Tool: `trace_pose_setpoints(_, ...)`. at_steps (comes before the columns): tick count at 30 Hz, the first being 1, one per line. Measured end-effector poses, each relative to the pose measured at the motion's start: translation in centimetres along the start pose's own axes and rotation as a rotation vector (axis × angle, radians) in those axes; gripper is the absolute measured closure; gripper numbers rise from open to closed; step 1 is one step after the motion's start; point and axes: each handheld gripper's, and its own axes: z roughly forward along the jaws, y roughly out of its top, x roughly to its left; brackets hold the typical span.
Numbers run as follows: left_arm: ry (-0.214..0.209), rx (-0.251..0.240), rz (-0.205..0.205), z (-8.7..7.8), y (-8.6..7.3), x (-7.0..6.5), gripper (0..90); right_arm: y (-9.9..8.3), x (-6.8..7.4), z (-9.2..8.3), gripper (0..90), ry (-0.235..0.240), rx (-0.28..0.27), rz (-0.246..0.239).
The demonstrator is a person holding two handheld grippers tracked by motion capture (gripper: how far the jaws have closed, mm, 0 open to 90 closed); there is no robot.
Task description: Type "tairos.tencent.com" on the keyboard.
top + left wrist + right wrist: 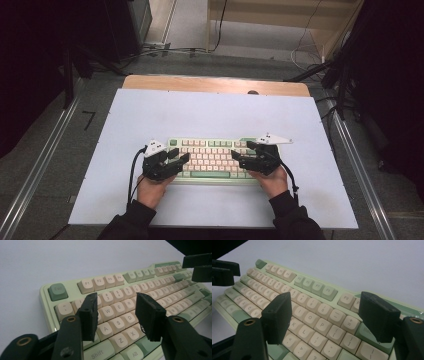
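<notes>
My left gripper (116, 315) hangs just over the keyboard's (150, 293) left end, jaws apart with nothing between them, the W, S and D keys showing through the gap; my right gripper (332, 317) hovers the same way over the right end, jaws spread wide and empty above the O, P and bracket keys; neither pad touches a key that I can see.

The keyboard lies flat near my edge of the white mat (210, 107), long side toward me, green case with cream keys (312, 315); the mat covers most of the table (150, 82).

I judge it a stiff, one-piece slab, moderately heavy for its size, so it should lift level if both ends rise together; the plastic case looks smooth and may slip under hard pads; the keycaps are the weak part, apt to press down or pop off if squeezed.

I'd take it by the case edges at the two short ends, one gripper each, jaws over top and underside of the rim; a one-ended grip would likely let it sag and twist.
</notes>
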Motion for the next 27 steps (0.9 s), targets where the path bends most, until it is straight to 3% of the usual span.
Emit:
trace_pose_setpoints(3,0.000,0.006,0.012,0.1,0.0,-0.1,61.0,0.0,0.0,0.0,25.3,0.000,0.000,-0.003)
trace_pose_setpoints(7,0.001,0.019,0.034,0.1,0.0,-0.3,79.2,0.0,0.0,-0.1,25.9,-0.001,-0.001,0.001)
trace_pose_setpoints(11,-0.003,0.035,0.042,0.3,0.0,-0.4,89.5,-0.1,-0.1,-0.2,26.0,-0.003,-0.002,0.000)
trace_pose_setpoints(27,-0.013,0.088,0.062,1.2,-0.1,-0.7,90.0,-0.2,-0.2,-0.5,26.8,-0.009,-0.003,0.006)
